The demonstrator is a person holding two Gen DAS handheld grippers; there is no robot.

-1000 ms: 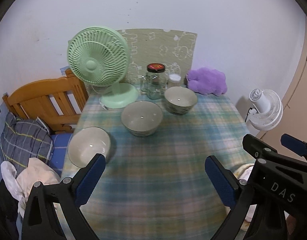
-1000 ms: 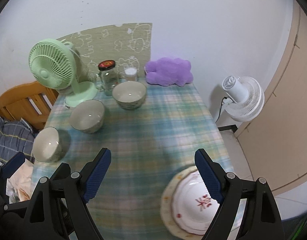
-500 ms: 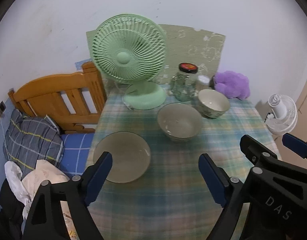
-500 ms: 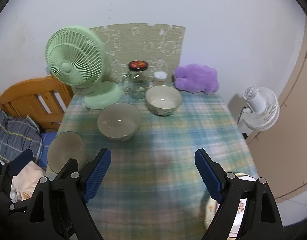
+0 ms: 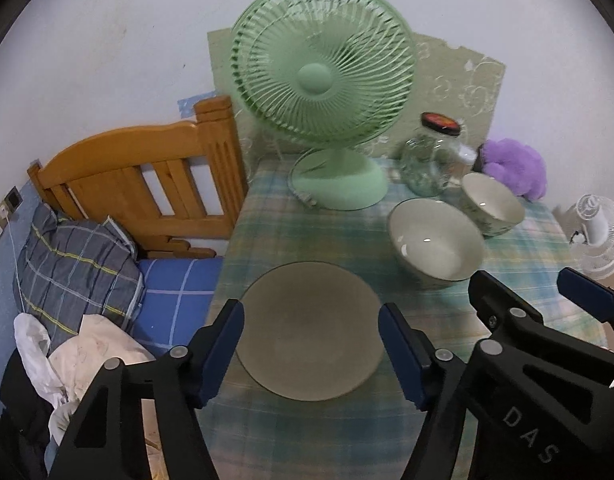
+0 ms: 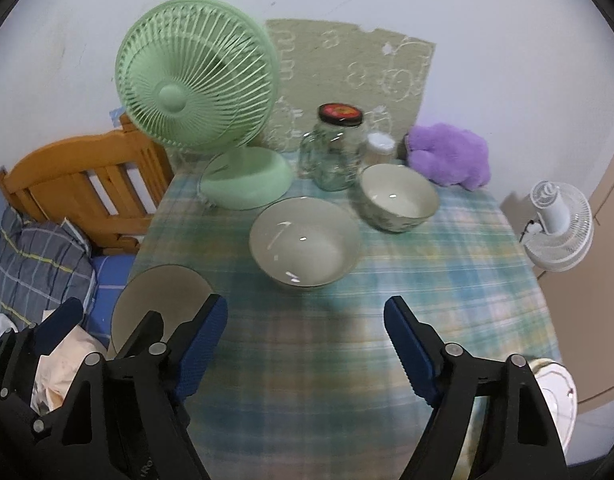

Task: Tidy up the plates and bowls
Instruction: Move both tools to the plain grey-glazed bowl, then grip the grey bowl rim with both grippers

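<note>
Three pale bowls stand on the checked tablecloth [image 6: 447, 280]. The near-left bowl [image 5: 309, 330] lies between the fingers of my open left gripper [image 5: 311, 344], which hovers over it; it also shows in the right wrist view [image 6: 159, 300]. The middle bowl [image 6: 303, 236] [image 5: 435, 240] and the patterned far bowl [image 6: 399, 196] [image 5: 493, 208] stand further back. My right gripper [image 6: 305, 344] is open and empty above the table's front. Stacked white plates [image 6: 555, 396] peek out at the front right corner.
A green desk fan [image 6: 199, 92] [image 5: 327, 68], a glass jar with a red lid [image 6: 339, 148] and a purple plush [image 6: 451, 156] line the back. A wooden bed head [image 5: 147, 168] and bedding lie left of the table. A white fan [image 6: 559, 228] stands on the right.
Both grippers have moved left and forward. The left one has come down over the near-left bowl, and its jaws have narrowed. The plates have slid toward the right wrist view's edge.
</note>
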